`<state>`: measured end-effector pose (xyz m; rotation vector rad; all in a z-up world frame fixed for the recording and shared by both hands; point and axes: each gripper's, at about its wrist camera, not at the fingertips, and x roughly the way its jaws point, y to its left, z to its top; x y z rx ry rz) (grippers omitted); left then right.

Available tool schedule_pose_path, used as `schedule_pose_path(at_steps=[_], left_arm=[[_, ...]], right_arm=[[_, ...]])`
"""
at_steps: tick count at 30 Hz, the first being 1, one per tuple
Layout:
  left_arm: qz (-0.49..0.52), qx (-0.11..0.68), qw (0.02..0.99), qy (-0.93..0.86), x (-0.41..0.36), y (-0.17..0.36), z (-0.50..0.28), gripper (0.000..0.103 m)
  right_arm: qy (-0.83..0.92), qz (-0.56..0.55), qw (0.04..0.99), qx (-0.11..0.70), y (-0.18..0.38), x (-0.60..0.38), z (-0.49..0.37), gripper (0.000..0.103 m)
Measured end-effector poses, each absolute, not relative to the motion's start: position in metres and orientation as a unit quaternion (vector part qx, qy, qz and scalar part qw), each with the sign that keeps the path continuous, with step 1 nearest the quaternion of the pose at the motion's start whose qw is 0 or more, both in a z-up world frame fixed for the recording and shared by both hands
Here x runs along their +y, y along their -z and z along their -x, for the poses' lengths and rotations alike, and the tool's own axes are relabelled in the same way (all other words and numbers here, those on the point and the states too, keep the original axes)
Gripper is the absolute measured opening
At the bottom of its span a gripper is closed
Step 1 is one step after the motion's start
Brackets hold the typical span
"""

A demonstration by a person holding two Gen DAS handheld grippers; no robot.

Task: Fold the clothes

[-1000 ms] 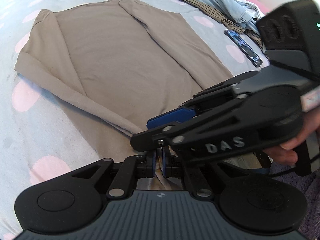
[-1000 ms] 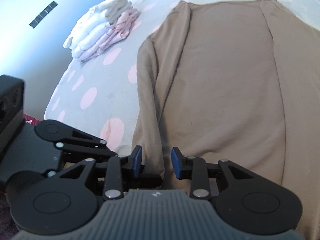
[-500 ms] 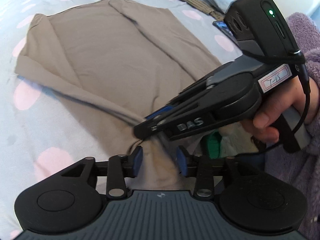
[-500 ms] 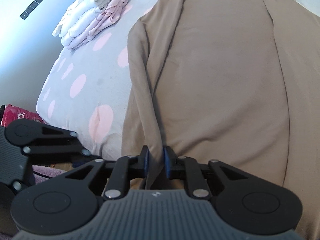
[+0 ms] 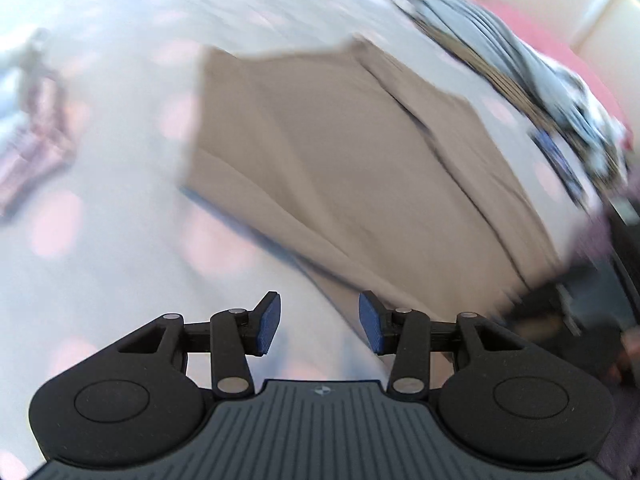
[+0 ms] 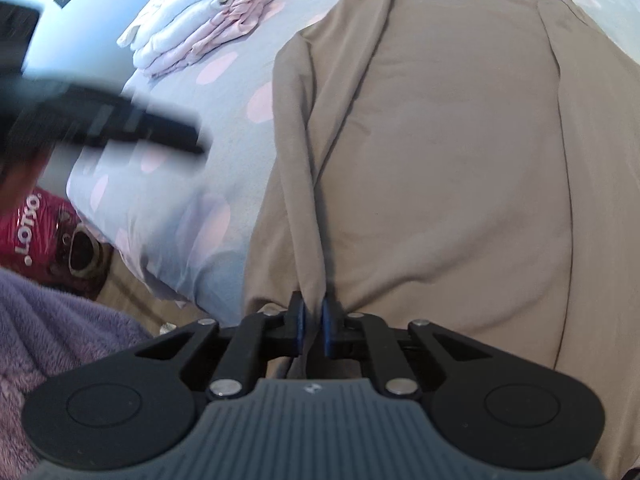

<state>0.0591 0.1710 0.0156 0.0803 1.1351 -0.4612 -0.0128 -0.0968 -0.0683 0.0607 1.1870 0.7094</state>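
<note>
At near hem, right gripper (image 6: 313, 330) just closed on tan shirt (image 6: 440, 152); left gripper (image 5: 319, 322) opened, empty.

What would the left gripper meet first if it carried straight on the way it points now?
Probably the spotted bedsheet. The left gripper stands open and empty above bare sheet, with the tan shirt's edge just beyond to the right. The picture is blurred, so depth is uncertain.

**Count of things on the bed**

One taupe shirt (image 6: 452, 152) lies spread out. One stack of folded clothes (image 6: 204, 24) sits at eleven o'clock. One heap of unfolded clothes (image 5: 516, 60) lies at two o'clock. Two grippers: left gripper (image 5: 319, 326), right gripper (image 6: 313, 328). One red bag (image 6: 36, 232).
</note>
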Motion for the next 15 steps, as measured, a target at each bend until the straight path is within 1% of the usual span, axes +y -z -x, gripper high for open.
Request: schedule_pose_path(at_steps=[6, 10, 12, 14, 15], left_arm=[[0.044, 0.488, 0.857, 0.159, 0.218, 0.002, -0.13, 0.041], [0.058, 0.494, 0.855, 0.147, 0.229, 0.024, -0.162, 0.04], [0.052, 0.503, 0.848, 0.156, 0.228, 0.034, -0.171, 0.036], [0.042, 0.509, 0.843, 0.168, 0.223, 0.042, -0.175, 0.026], [0.041, 0.509, 0.842, 0.175, 0.22, 0.044, -0.175, 0.023]], right_arm=[[-0.328, -0.026, 0.762, 0.558, 0.075, -0.095, 0.007, 0.01], [-0.331, -0.03, 0.758, 0.562, 0.076, -0.095, 0.005, 0.01], [-0.332, -0.033, 0.757, 0.562, 0.076, -0.096, 0.005, 0.01], [-0.332, -0.038, 0.755, 0.563, 0.077, -0.096, 0.005, 0.01], [-0.332, -0.041, 0.755, 0.564, 0.077, -0.097, 0.005, 0.01]])
